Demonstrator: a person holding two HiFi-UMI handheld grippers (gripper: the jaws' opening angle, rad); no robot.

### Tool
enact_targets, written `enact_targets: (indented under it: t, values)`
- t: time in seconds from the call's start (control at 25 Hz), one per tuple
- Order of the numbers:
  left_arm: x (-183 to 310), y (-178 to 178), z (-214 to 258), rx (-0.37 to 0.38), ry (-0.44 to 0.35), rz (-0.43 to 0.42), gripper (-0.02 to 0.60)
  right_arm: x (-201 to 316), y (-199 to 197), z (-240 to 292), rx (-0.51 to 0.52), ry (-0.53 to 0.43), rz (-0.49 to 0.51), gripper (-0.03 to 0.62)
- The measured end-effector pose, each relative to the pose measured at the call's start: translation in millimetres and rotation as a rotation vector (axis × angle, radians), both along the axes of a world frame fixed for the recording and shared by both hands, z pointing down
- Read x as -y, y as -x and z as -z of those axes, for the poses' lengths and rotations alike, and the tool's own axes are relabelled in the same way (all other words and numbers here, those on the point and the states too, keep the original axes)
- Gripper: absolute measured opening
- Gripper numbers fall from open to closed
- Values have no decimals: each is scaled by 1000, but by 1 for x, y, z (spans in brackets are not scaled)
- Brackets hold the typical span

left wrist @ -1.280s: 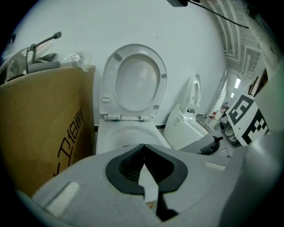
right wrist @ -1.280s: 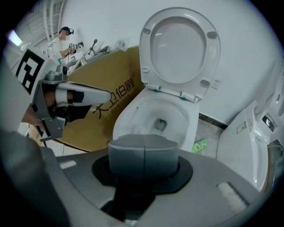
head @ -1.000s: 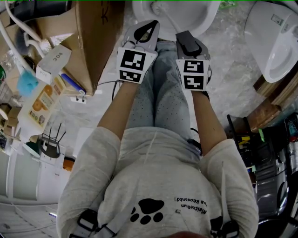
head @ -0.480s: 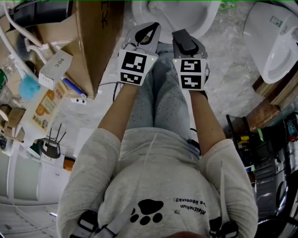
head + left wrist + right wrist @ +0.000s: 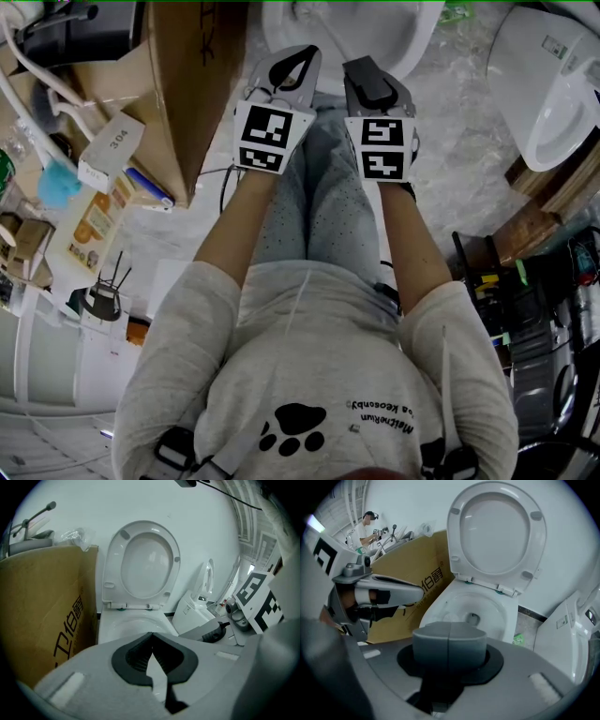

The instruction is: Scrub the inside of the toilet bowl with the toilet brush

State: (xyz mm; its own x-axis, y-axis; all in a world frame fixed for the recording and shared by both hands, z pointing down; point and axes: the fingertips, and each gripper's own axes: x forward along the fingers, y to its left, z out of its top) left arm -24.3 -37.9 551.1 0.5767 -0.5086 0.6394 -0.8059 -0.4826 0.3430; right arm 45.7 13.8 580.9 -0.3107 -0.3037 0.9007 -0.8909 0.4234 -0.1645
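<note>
The white toilet bowl (image 5: 394,33) stands just ahead of the person's knees, lid (image 5: 497,531) raised against the wall. I can make out no toilet brush in any view; only the drain hole shows in the bowl (image 5: 471,613). My left gripper (image 5: 298,58) hovers before the bowl's near rim, shut and holding nothing, its tips meeting (image 5: 151,637). Beside it on the right, my right gripper (image 5: 367,77) is also shut and empty, pads pressed together (image 5: 449,632). Both point at the bowl (image 5: 131,625).
A tall cardboard box (image 5: 197,75) stands close on the toilet's left (image 5: 47,606). A second white toilet (image 5: 553,84) sits to the right (image 5: 567,630). Cables, boxes and clutter (image 5: 84,187) lie left; tools (image 5: 534,309) lie right. A green scrap (image 5: 518,640) is on the floor.
Both grippers have drifted slightly left and a little toward the bowl. Their jaws stay shut.
</note>
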Motion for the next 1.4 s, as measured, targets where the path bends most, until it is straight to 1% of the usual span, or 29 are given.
enact_targets:
  t: [0.4, 0.92, 1.4]
  values:
    - [14, -6, -3, 0, 3, -10, -2, 28, -1, -2, 10, -24, -19, 150]
    - [22, -18, -5, -6, 13, -31, -2, 47, -2, -2, 16, -40, -50, 150]
    - [39, -16, -10, 1, 15, -25, -2, 68, -6, -6, 11, -49, -80, 150]
